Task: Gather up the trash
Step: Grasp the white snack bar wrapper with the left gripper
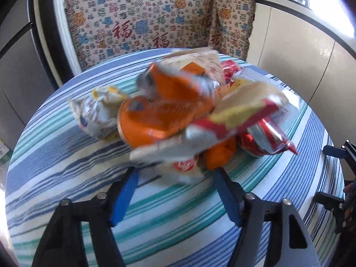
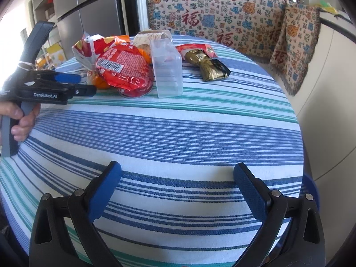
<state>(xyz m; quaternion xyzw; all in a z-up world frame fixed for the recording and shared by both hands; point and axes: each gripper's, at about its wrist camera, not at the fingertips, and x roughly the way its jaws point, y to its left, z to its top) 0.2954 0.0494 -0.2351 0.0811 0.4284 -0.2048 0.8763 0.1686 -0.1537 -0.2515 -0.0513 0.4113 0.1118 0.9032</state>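
Note:
A heap of trash lies at the table's far side: an orange wrapper, a crumpled white bag, a red and yellow packet and a red noodle-cup lid. Beside these stand a clear plastic box and a gold wrapper. My left gripper is at the heap's near edge, with a white wrapper between its tips. The blur hides any contact with the pads. A hand holds it at the left of the right wrist view. My right gripper stands open over bare cloth.
The round table wears a blue, green and white striped cloth. Behind it runs a bench under a patterned throw. A grey fridge stands at the back left, and white cabinets on the right.

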